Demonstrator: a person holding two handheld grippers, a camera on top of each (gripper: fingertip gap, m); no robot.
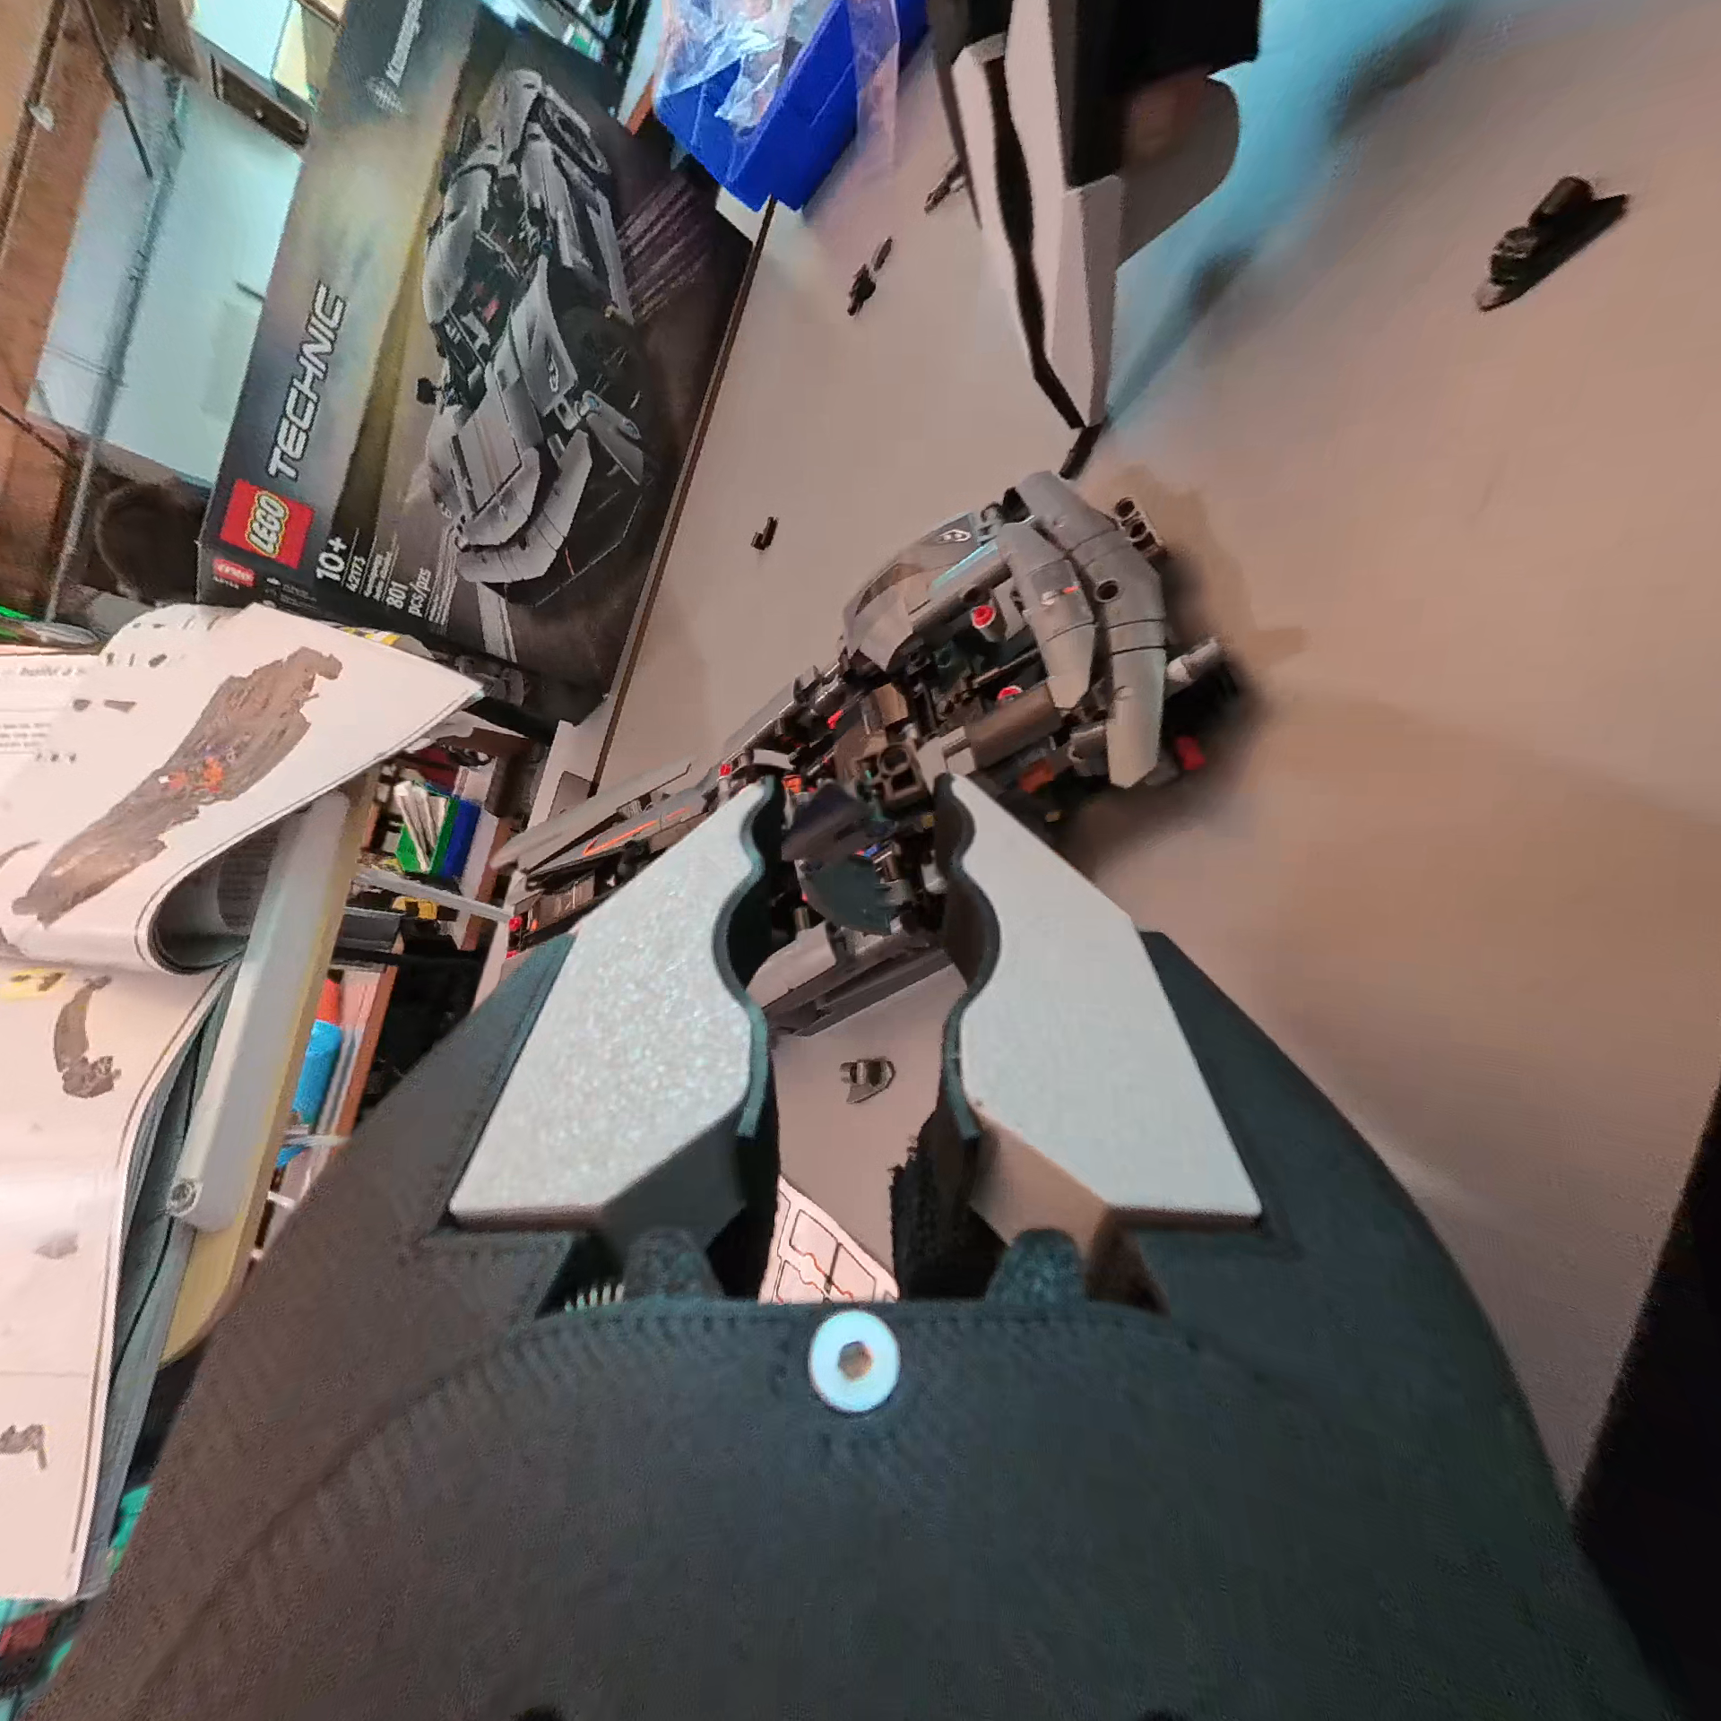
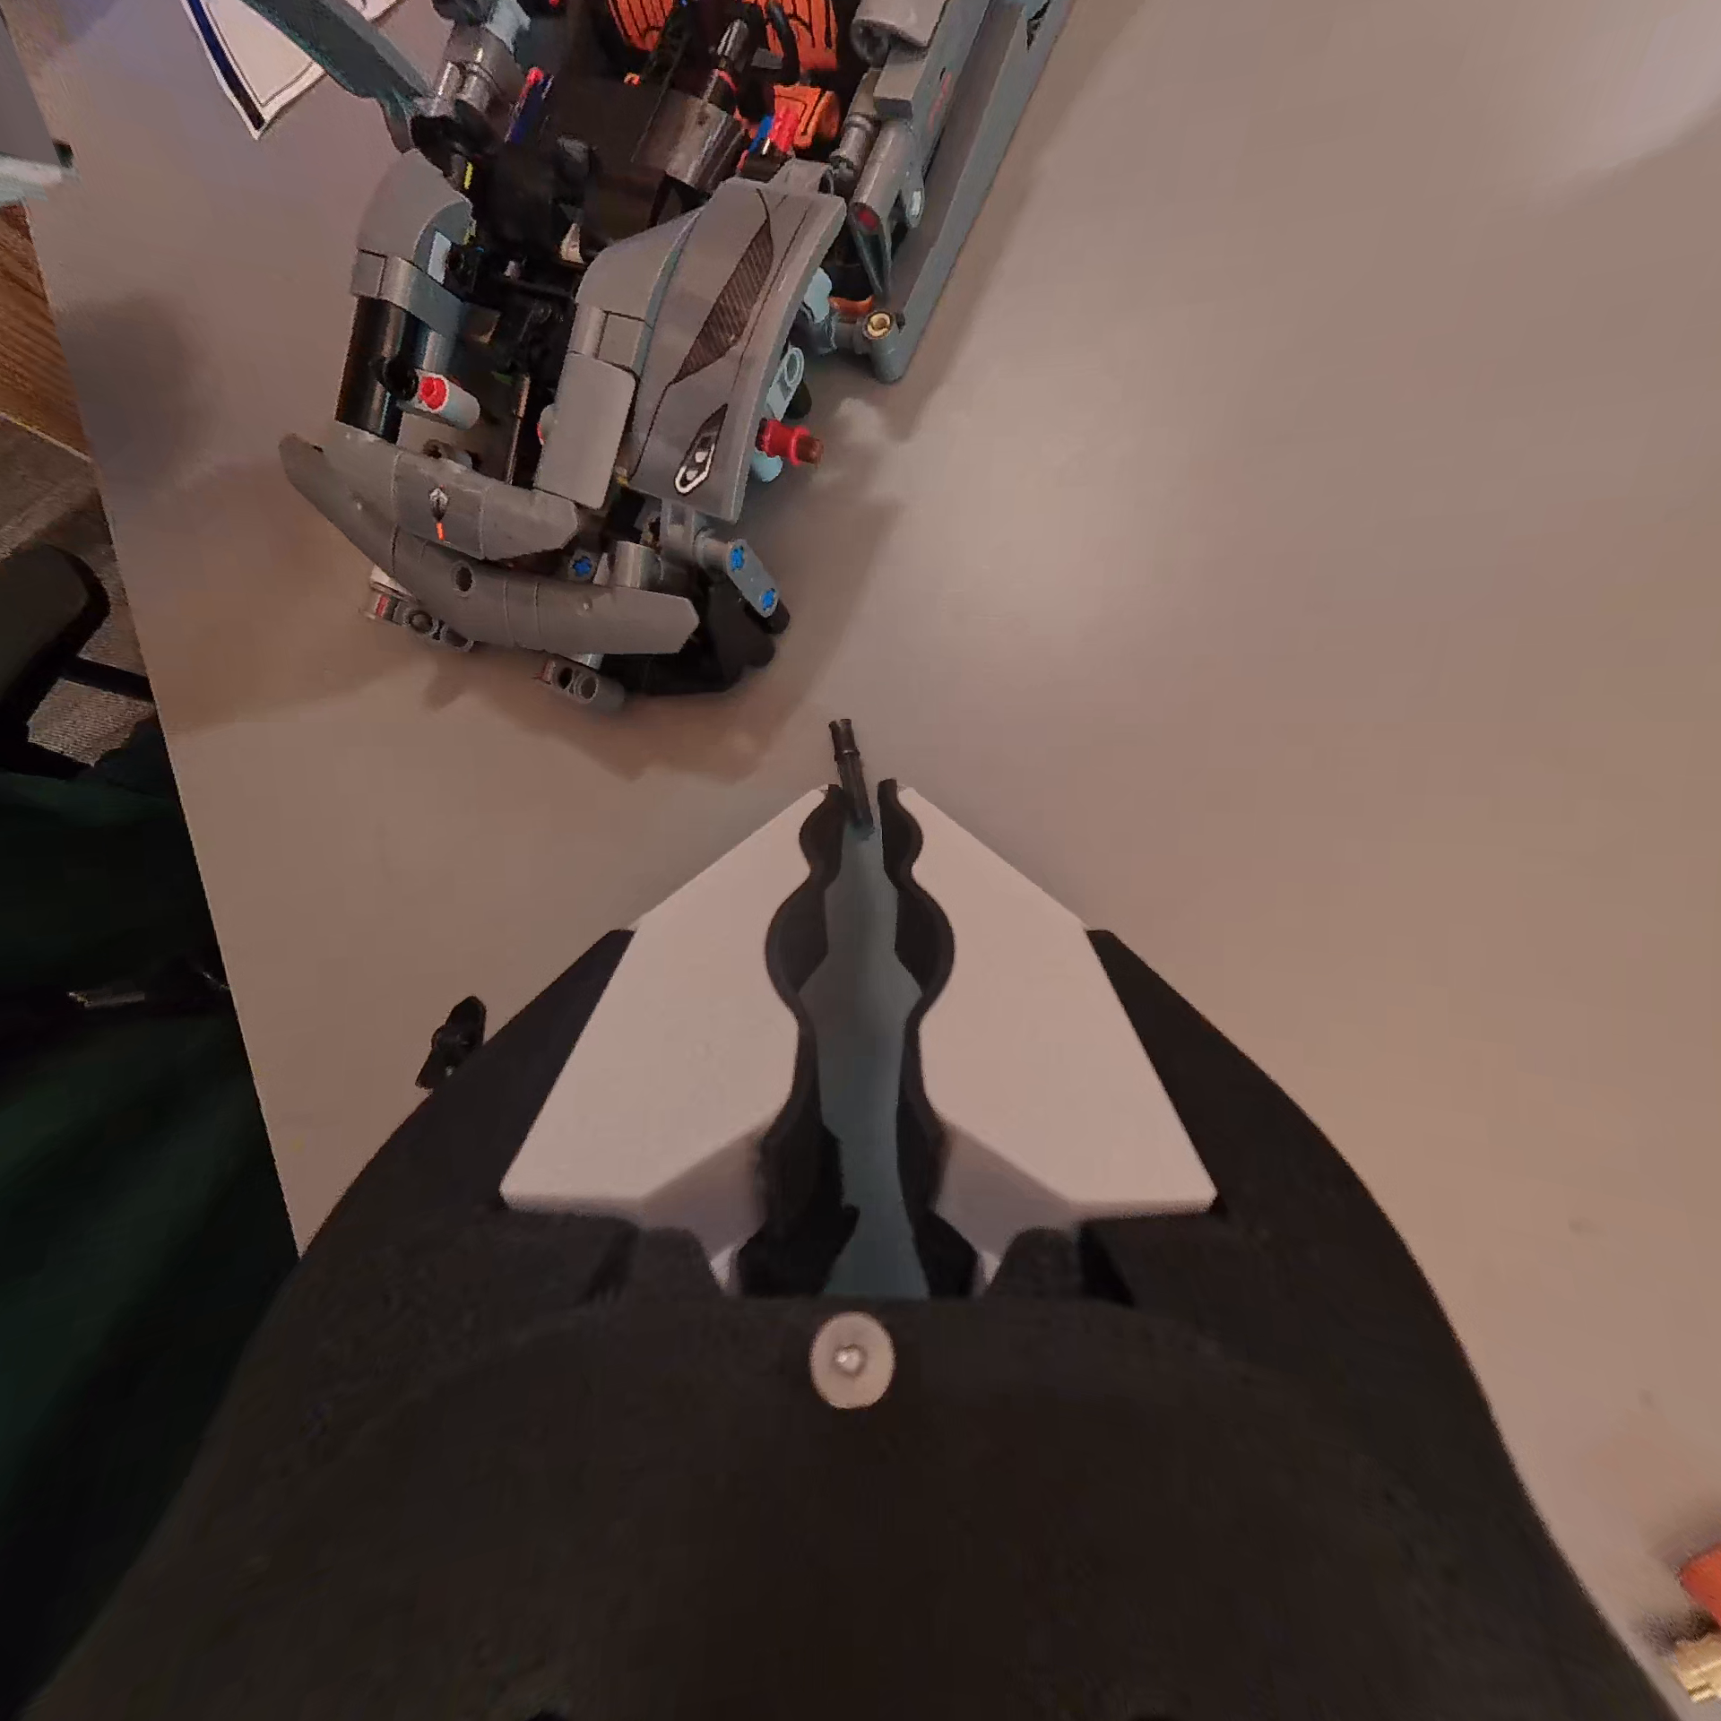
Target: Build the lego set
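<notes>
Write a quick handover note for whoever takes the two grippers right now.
Right gripper: shut on a small black pin, short of the car.
Left gripper: open, jaws astride the middle of the partly built grey Lego car; contact unclear.
Car lies on the pale table; loose black pieces scattered around it.
Done: front bodywork.
Left: seat the pin, keep building.

Open grey table [image 2: 1257, 559] ahead and right of the right gripper [image 2: 855, 792], bare out to the far side. Blocked on the left by the half-built car [image 2: 577, 391], standing near the table's left edge. Around the left gripper [image 1: 852, 801], car body between the fingertips, loose black pieces [image 1: 866, 1073] scattered on the tabletop, box [image 1: 466, 354] and manual [image 1: 186, 764] crowding one table edge.
</notes>
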